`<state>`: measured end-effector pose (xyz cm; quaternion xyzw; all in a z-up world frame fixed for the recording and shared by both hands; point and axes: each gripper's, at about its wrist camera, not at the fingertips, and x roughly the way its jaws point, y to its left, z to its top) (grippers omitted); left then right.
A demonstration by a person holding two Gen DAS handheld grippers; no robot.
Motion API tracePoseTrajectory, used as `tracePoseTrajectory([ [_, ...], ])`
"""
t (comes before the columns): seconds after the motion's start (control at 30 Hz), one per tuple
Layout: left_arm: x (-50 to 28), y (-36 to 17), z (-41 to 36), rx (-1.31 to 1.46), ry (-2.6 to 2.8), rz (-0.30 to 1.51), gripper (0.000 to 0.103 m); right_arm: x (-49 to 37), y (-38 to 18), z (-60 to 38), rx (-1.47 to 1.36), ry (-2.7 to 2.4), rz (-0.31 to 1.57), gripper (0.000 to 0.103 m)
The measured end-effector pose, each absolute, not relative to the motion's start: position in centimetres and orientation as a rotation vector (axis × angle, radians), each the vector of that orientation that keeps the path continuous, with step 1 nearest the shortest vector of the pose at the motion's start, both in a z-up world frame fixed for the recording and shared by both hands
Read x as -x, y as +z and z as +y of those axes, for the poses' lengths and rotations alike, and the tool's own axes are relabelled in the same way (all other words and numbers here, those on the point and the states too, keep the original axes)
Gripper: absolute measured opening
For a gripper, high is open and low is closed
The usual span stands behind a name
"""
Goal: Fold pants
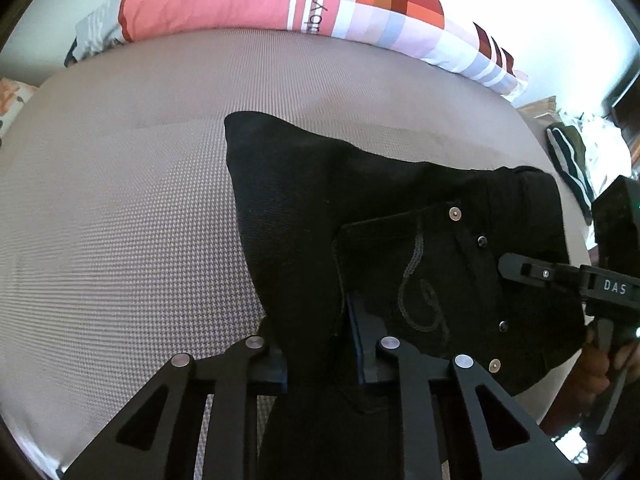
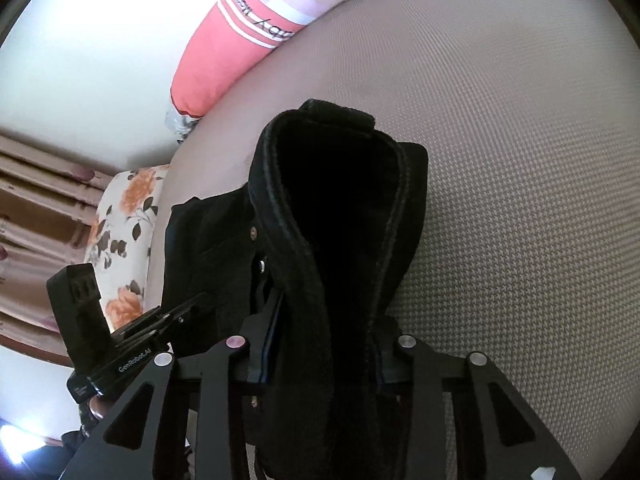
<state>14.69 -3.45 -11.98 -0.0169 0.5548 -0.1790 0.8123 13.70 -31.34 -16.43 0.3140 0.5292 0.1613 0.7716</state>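
Note:
Black pants (image 1: 360, 208) lie partly folded on a grey woven mattress (image 1: 120, 208), with a back pocket with curled stitching and rivets (image 1: 416, 272) facing up. My left gripper (image 1: 320, 360) is shut on a fold of the pants at the near edge. My right gripper (image 2: 324, 348) is shut on the pants' waistband (image 2: 332, 208), which stands bunched up above the mattress (image 2: 520, 220). The right gripper also shows in the left wrist view (image 1: 520, 270) at the right, at the pants' waist end. The left gripper shows in the right wrist view (image 2: 188, 308) at the left.
A pink and checkered pillow (image 1: 280, 0) lies along the far edge of the mattress. A floral cushion (image 2: 124, 232) sits at the left edge. A dark striped garment (image 1: 568, 160) lies off the right side. A striped curtain (image 2: 36, 216) hangs behind.

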Motion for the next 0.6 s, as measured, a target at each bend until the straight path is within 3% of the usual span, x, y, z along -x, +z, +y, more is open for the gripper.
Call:
tracePoseTrajectory([
  [0.6,-13.1,-10.3,-3.0,-0.005,-0.336,1.133,0.019,-13.1,-14.4,-28.3,-0.648,0.376,1.141,0.028],
])
